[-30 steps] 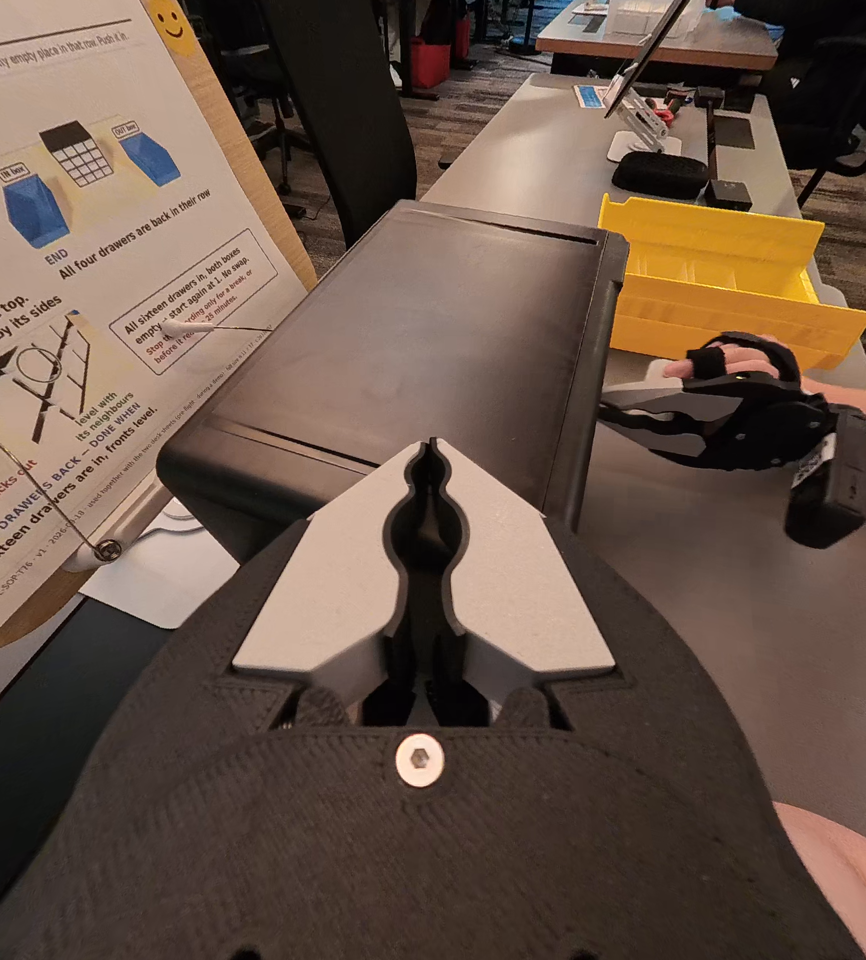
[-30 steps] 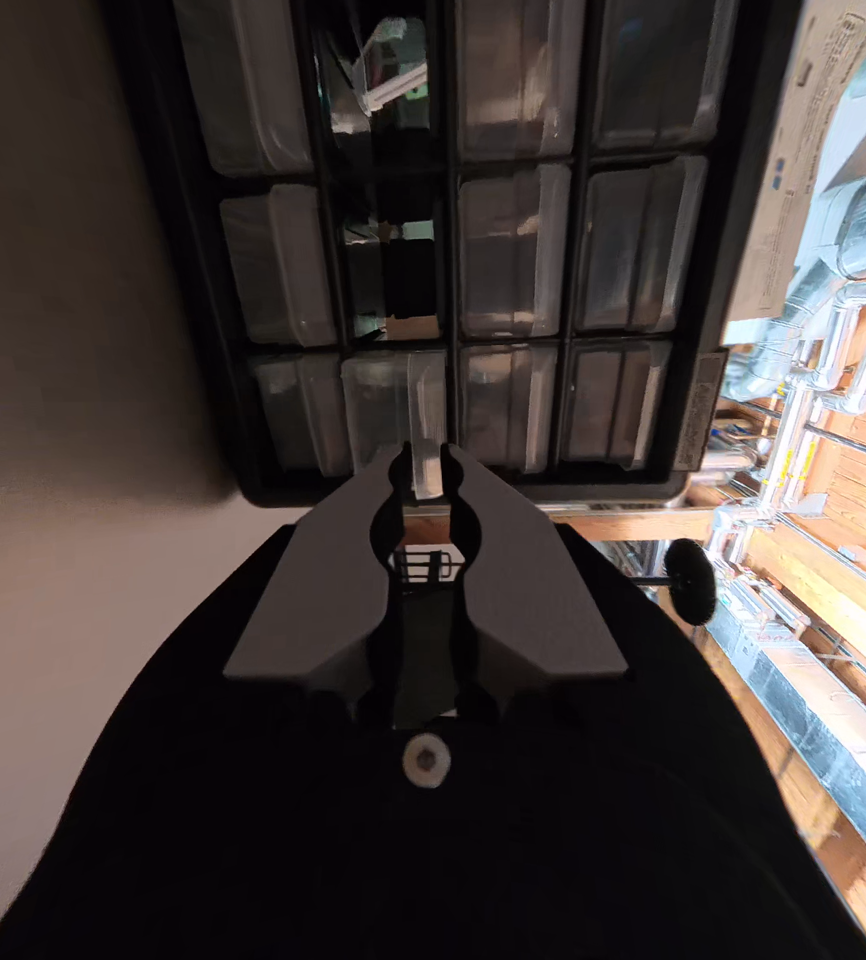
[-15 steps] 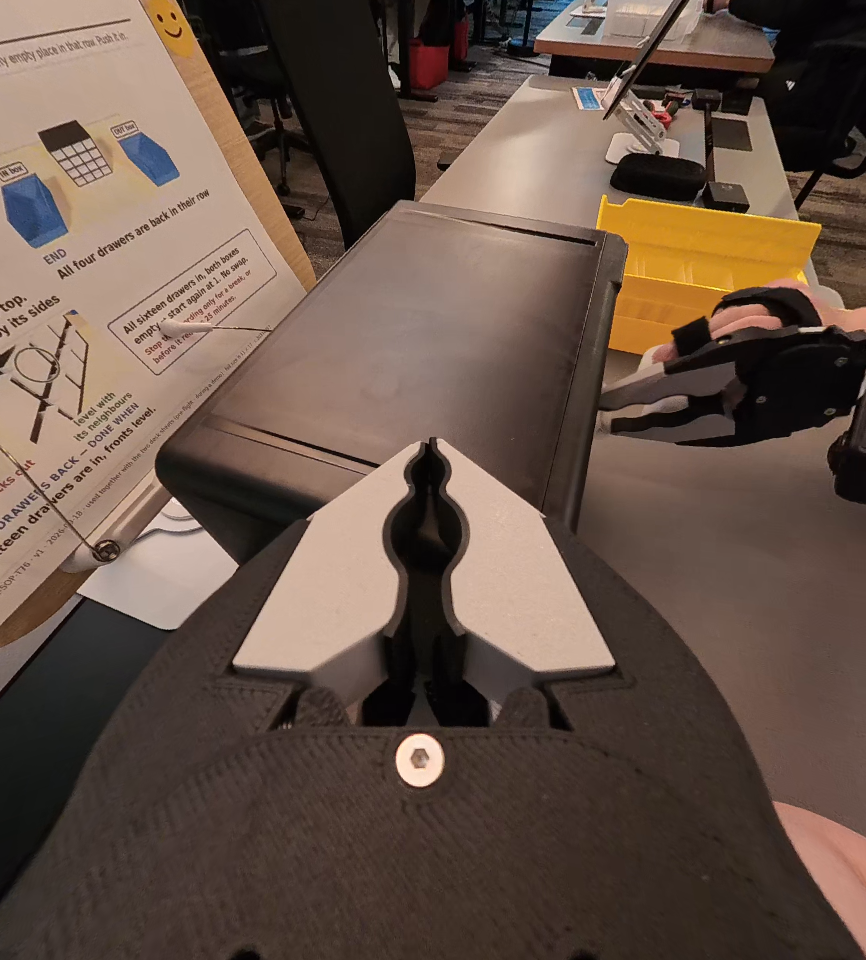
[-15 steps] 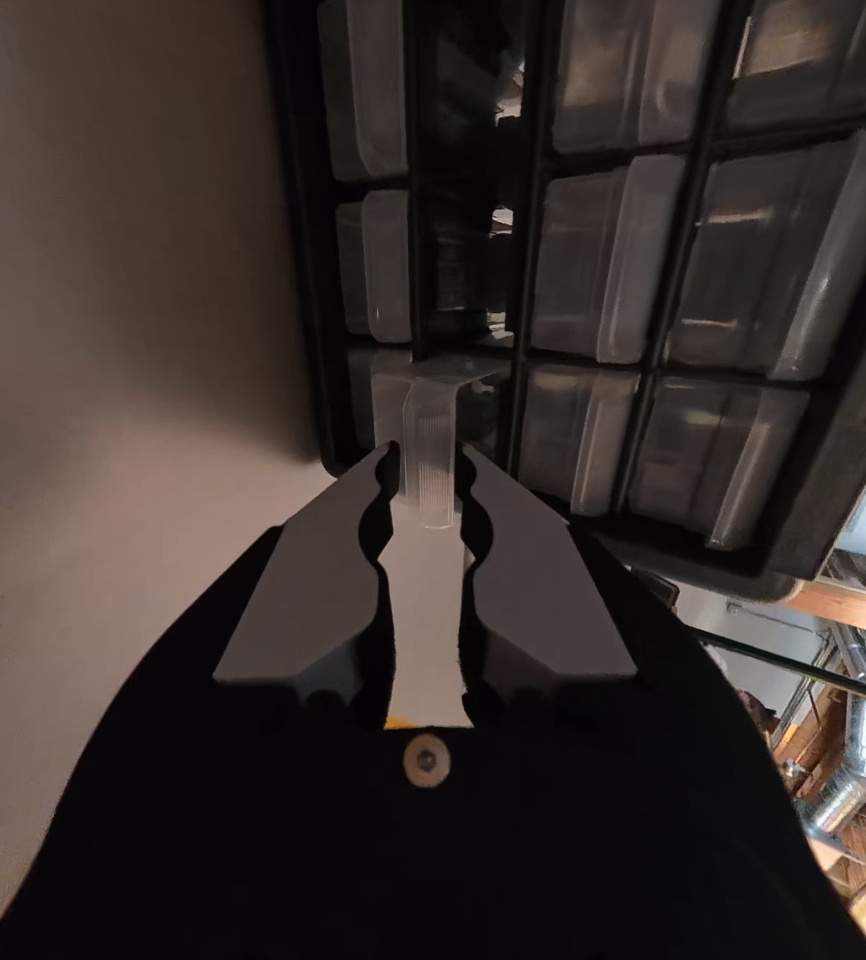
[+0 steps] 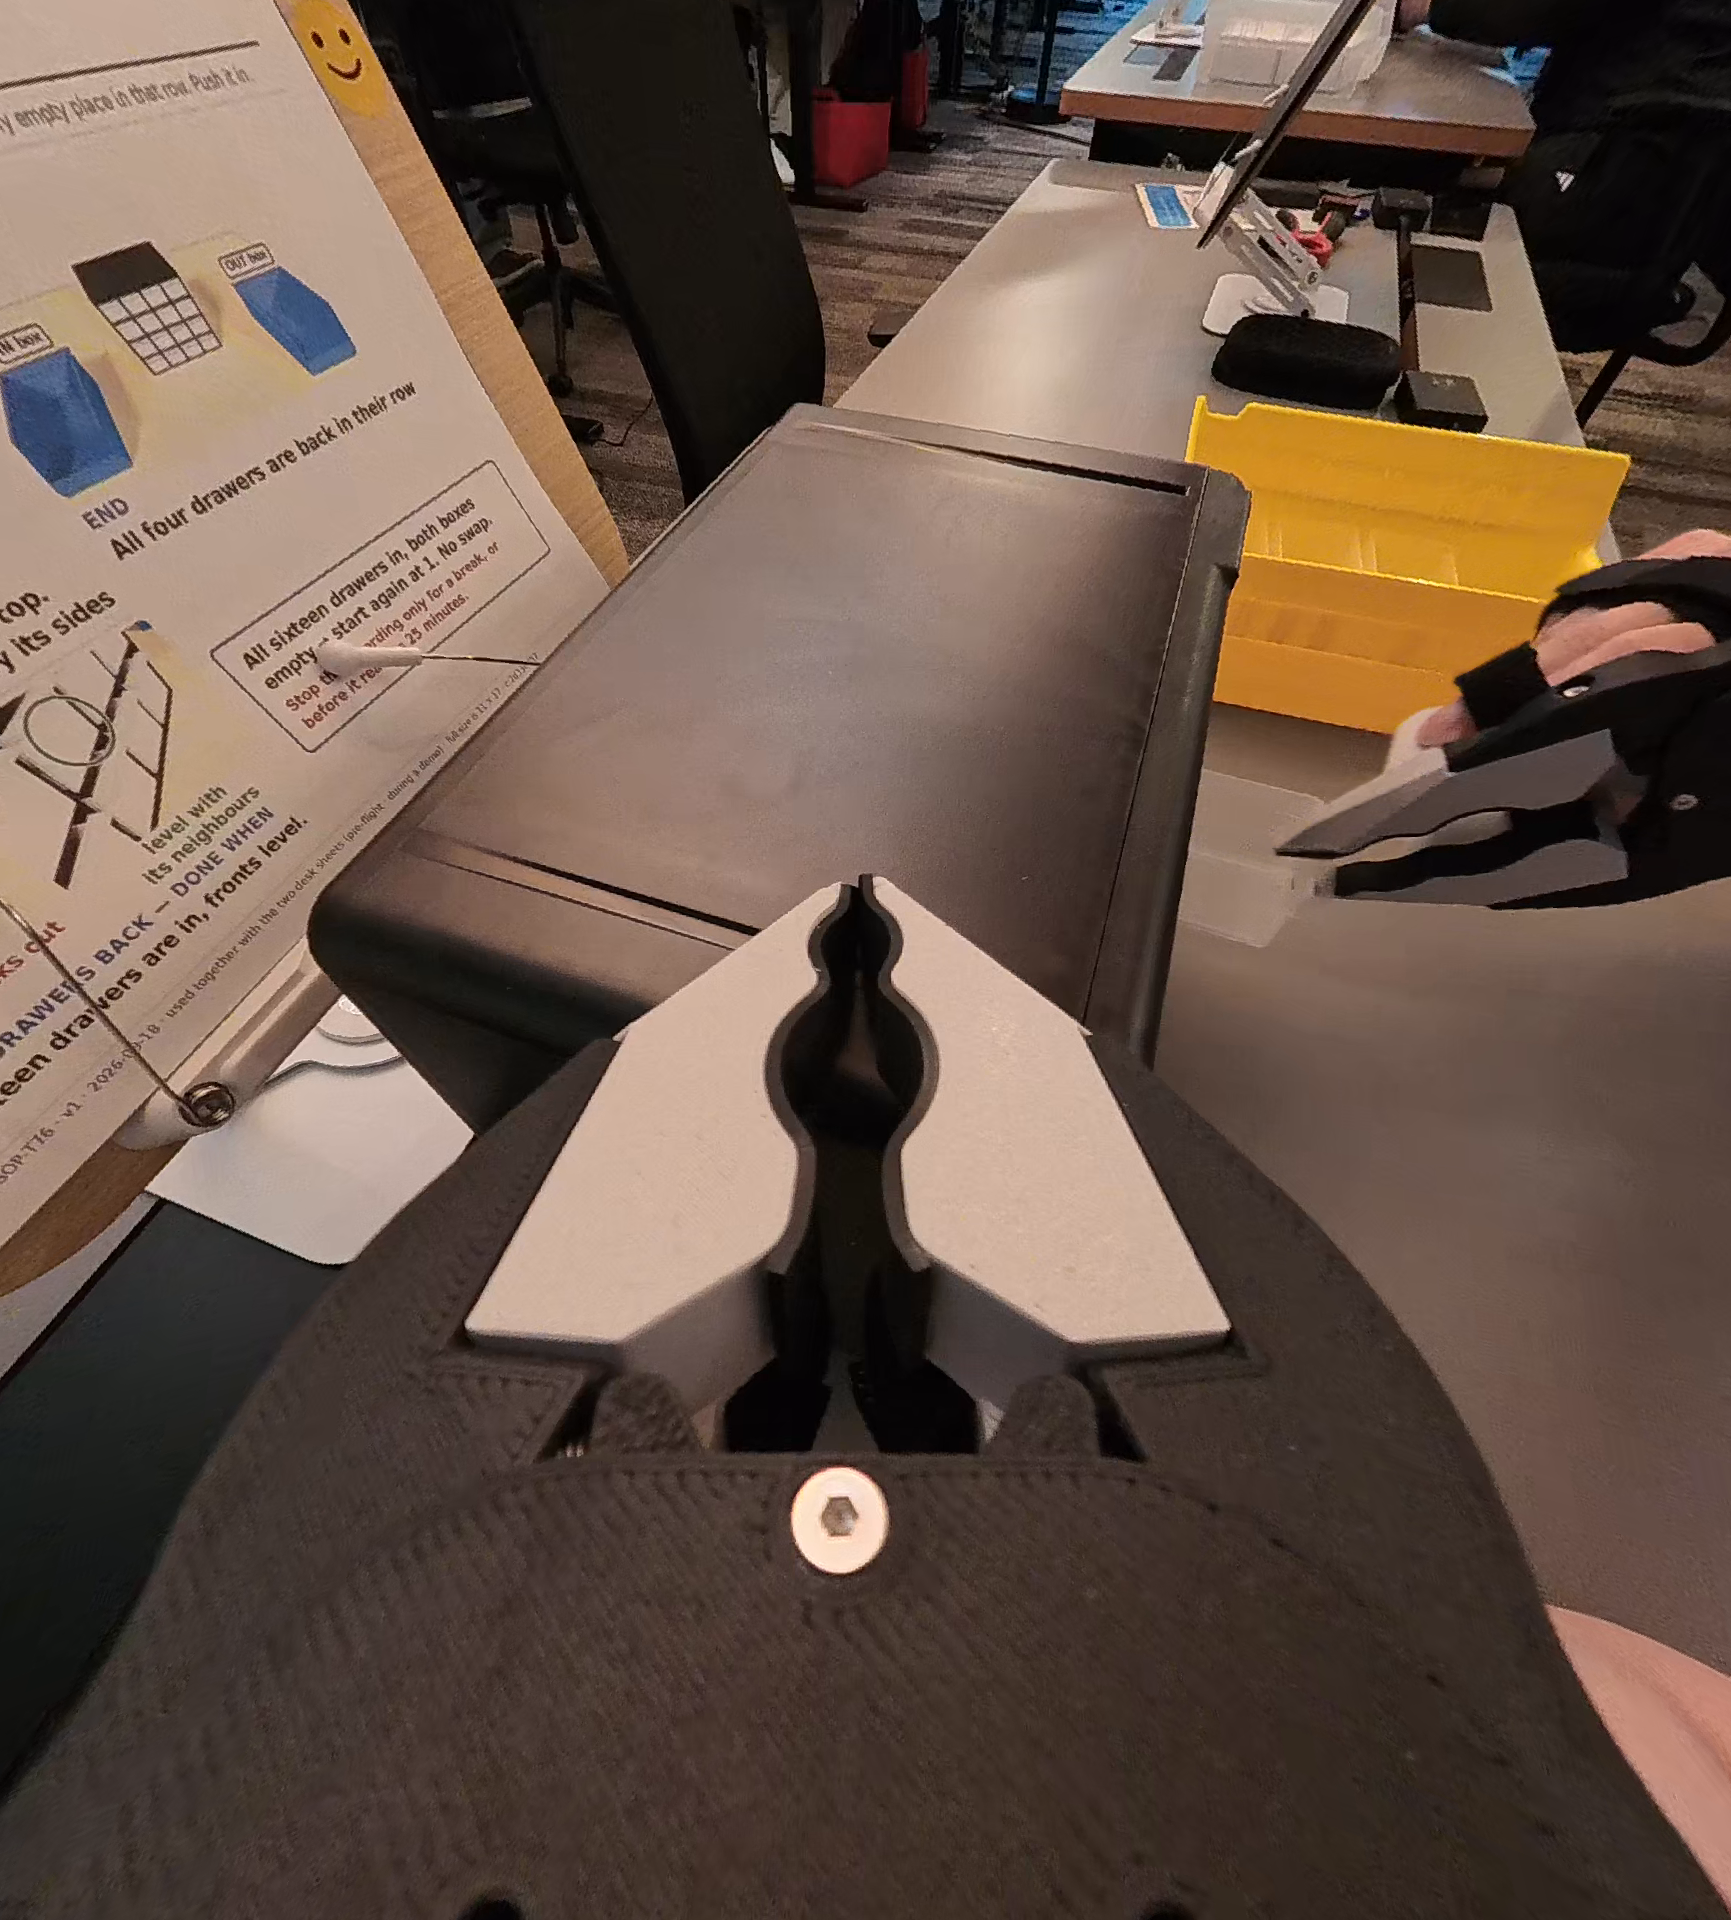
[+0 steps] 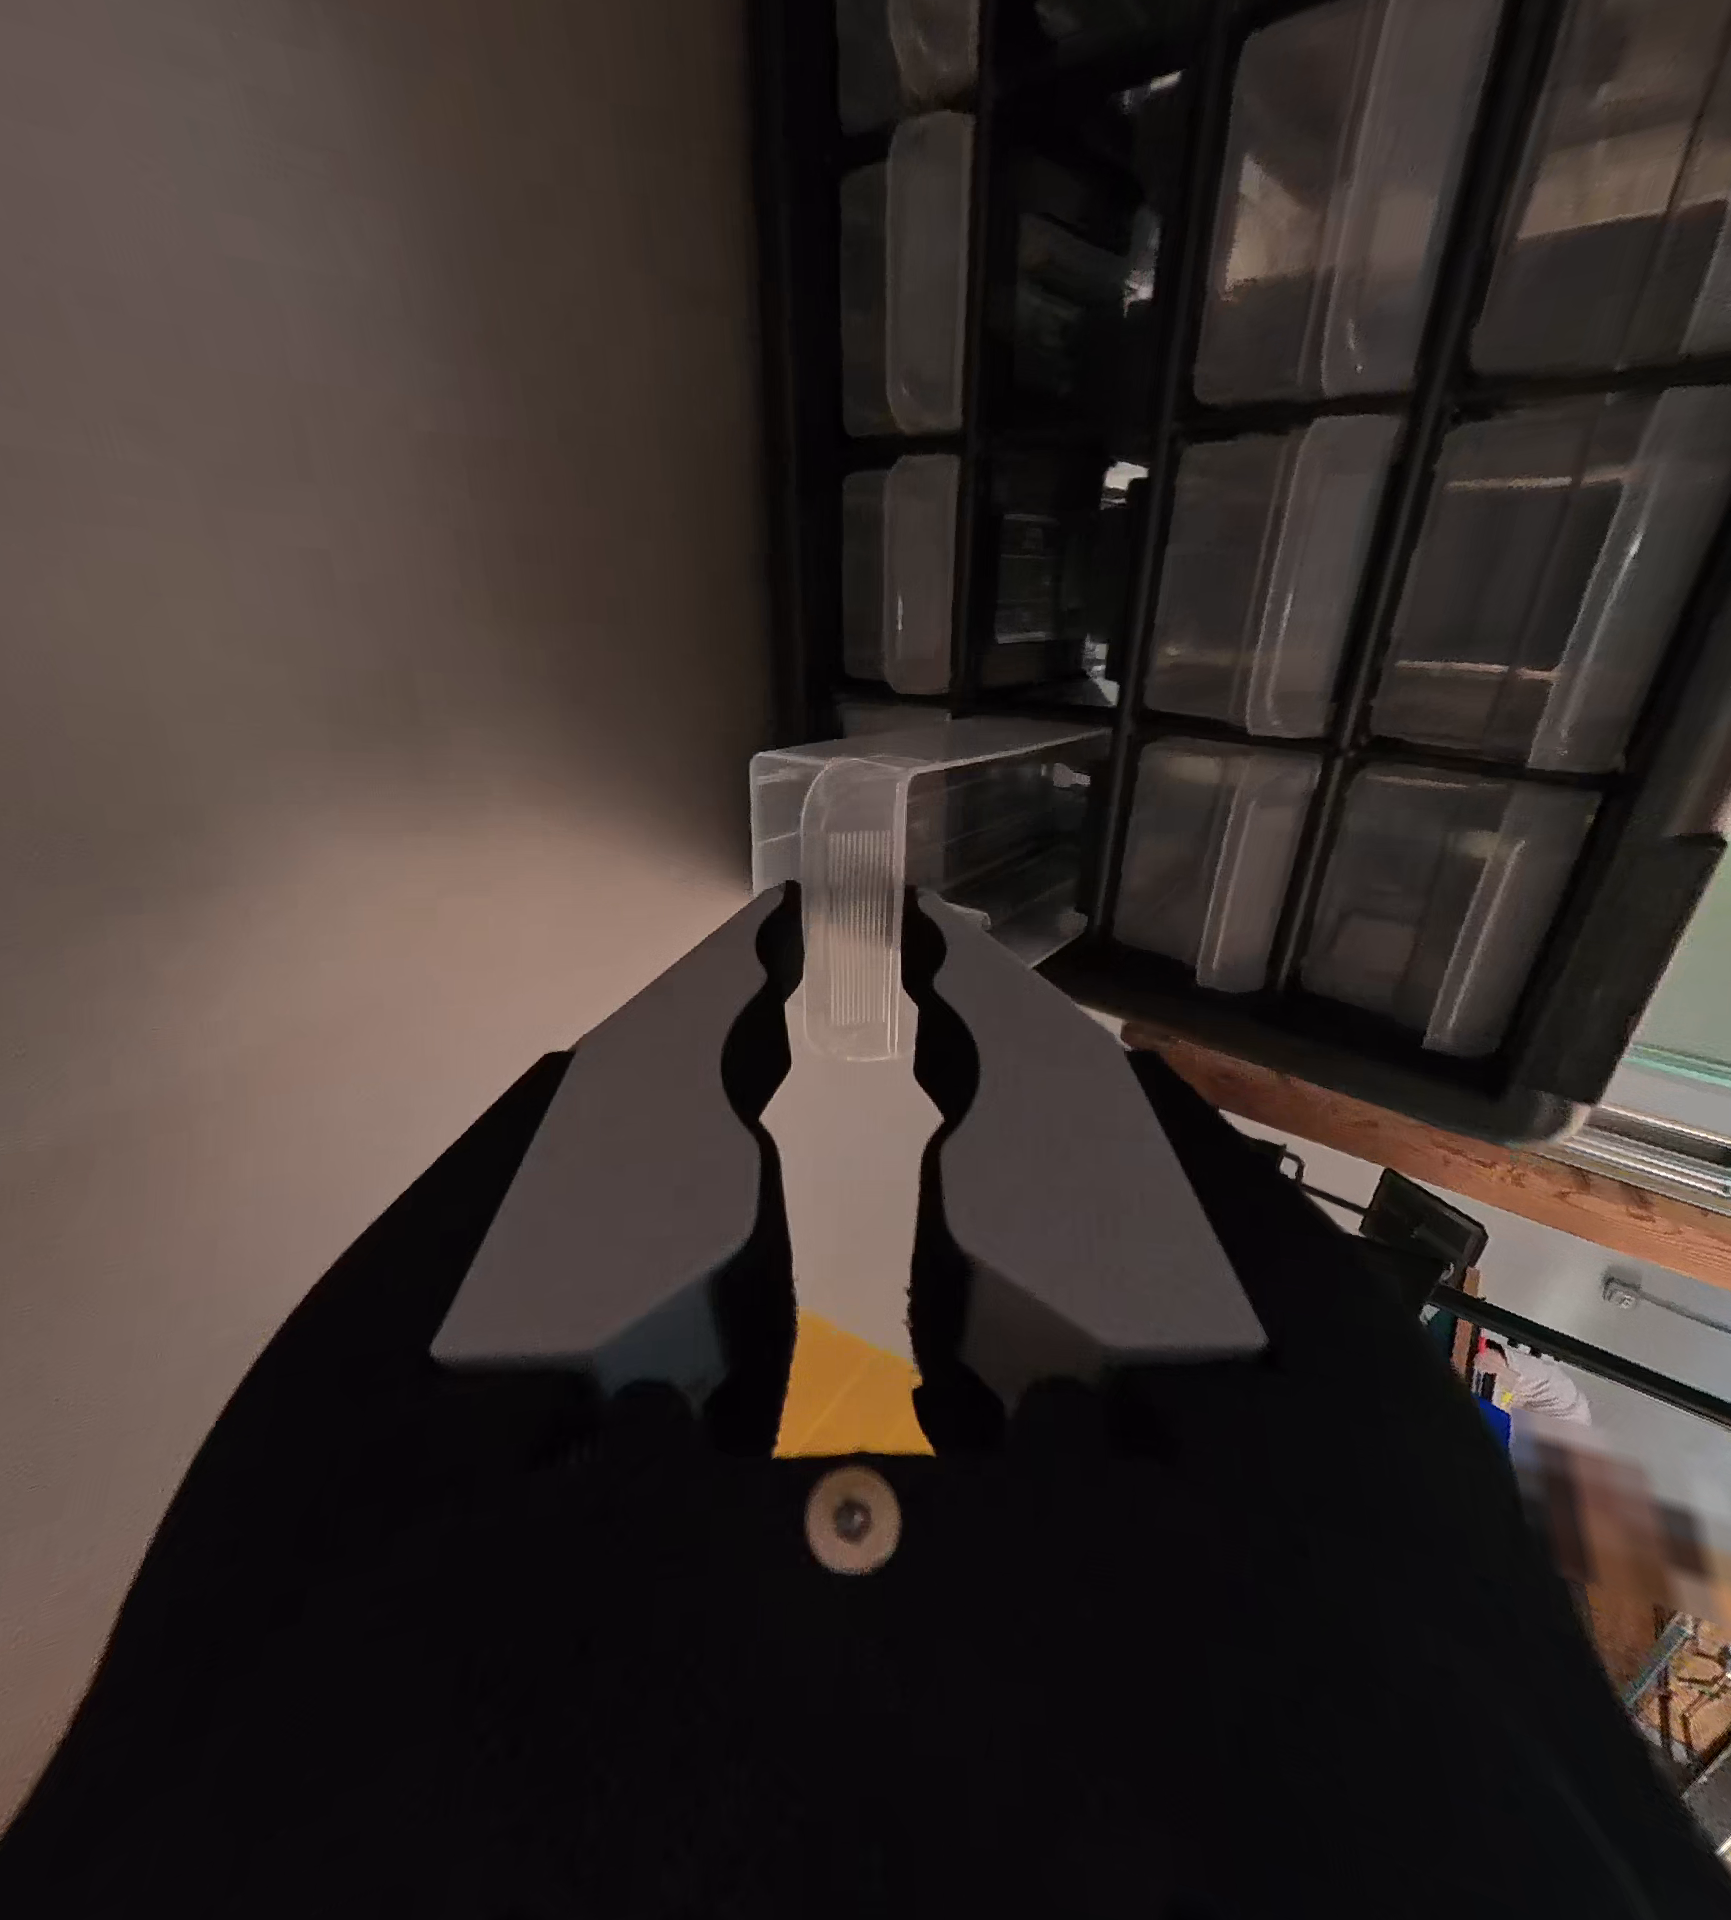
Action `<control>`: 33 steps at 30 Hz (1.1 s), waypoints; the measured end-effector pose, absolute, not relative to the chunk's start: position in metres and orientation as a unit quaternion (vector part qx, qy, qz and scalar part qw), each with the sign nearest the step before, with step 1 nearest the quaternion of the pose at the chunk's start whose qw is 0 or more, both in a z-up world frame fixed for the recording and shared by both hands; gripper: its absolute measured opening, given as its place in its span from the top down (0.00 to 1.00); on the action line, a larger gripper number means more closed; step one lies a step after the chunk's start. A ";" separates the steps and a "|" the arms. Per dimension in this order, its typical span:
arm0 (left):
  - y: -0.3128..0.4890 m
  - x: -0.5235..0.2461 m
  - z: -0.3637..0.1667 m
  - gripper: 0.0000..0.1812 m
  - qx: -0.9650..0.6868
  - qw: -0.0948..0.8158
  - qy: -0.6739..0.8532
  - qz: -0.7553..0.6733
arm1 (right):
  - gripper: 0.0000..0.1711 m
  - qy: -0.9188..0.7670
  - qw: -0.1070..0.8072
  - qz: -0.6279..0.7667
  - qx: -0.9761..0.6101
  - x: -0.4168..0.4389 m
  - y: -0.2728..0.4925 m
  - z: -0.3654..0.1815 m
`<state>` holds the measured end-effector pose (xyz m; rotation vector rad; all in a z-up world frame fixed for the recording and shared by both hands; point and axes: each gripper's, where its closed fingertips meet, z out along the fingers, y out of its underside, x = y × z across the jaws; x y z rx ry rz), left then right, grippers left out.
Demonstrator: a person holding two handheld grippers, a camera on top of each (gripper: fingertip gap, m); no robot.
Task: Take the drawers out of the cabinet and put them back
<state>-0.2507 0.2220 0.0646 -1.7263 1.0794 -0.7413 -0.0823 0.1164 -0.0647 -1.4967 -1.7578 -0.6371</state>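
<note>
The black drawer cabinet [image 5: 840, 644] stands on the grey table. My left gripper [image 5: 861, 883] is shut and empty, just over the cabinet's near top edge. In the right wrist view, rolled on its side, the cabinet front [image 6: 1443, 395] holds several clear drawers and some open slots. My right gripper [image 6: 850, 904] is shut on the ribbed handle tab [image 6: 850, 935] of a clear drawer [image 6: 944, 790] that sticks well out of its slot. The left wrist view shows the right gripper [image 5: 1308, 868] at the drawer [image 5: 1245, 883], off the cabinet's front.
A yellow bin [image 5: 1380, 582] sits on the table beyond the cabinet, behind the right gripper. An instruction sheet on a board [image 5: 165, 520] leans at the cabinet's left. A black case and small devices lie farther along the table. There is about 25 cm between the tips of the two grippers.
My right gripper opened a little, closed again on the drawer's tab and drew the drawer out of the cabinet, moving away from the front. My left gripper has not moved.
</note>
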 end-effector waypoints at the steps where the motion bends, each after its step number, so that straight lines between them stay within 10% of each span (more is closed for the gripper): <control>1: 0.222 -0.251 0.065 1.00 -0.704 0.468 0.440 -0.303 | 0.90 -0.684 0.366 -0.247 -0.580 -0.082 0.112 -0.065; 33: 0.222 -0.250 0.065 1.00 -0.704 0.467 0.438 -0.308 | 0.90 -0.666 0.365 -0.232 -0.608 -0.072 0.071 -0.045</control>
